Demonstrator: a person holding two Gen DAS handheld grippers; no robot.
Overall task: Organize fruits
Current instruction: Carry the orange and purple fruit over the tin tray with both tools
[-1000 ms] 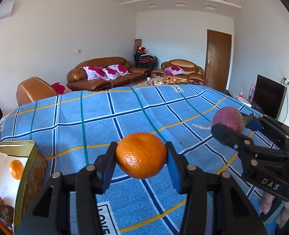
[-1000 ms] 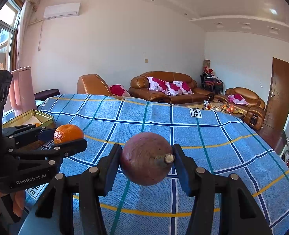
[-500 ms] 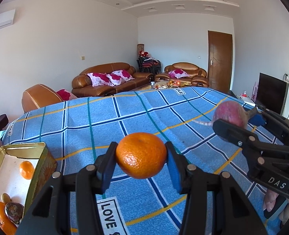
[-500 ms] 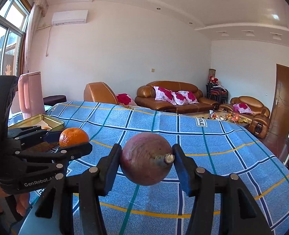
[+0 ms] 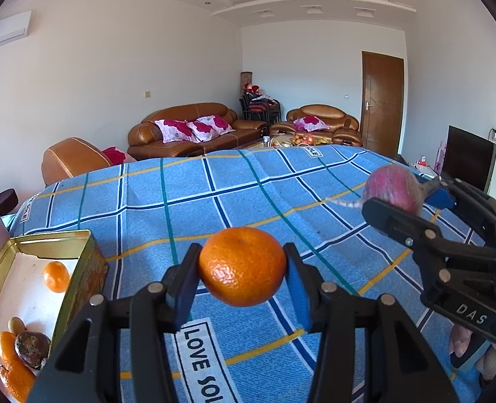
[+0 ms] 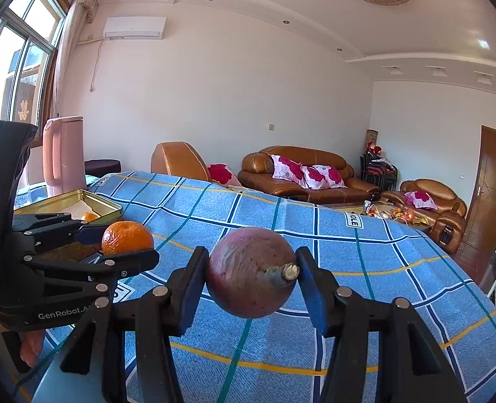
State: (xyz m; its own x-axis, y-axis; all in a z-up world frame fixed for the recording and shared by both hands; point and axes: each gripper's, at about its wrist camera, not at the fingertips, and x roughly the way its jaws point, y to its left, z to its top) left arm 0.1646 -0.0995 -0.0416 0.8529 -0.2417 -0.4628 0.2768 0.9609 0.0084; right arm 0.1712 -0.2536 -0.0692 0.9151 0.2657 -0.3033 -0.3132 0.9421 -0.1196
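Your left tongs are clamping an orange mandarin between the blue pads, lifted clear above the blue checked cloth. Your right tongs are gripping a dark reddish-purple round fruit the same way, its cut stem stub pointing toward the right-hand pad. From the left wrist view that purple fruit looks pinker, its far side is sitting behind the black finger in front of it, and a thin pale tail is trailing off to its left.

The far sides of both fruits are hidden where the pads are pressing in. Your own fingers are only peeking out at the frame edges under each tool body, partly cut off.

You are holding the tongs side by side over the cloth, near but apart. The gold tin is lying to the left of the left tongs, cut off by the frame edge; inside it you are seeing a small mandarin alone near the far end, and at the near end a cluster of orange fruits with a dark, mottled one on top. What the pale piece behind that one is, I cannot tell. From the right wrist view the left tongs are covering most of the tin.

Writing: "DAS" on the right tool body, "GenRobot.A" with the rest hidden on the left one, "LOVE SOL" cut off on a white cloth label, and "OLE" on another label at the cloth's far edge.
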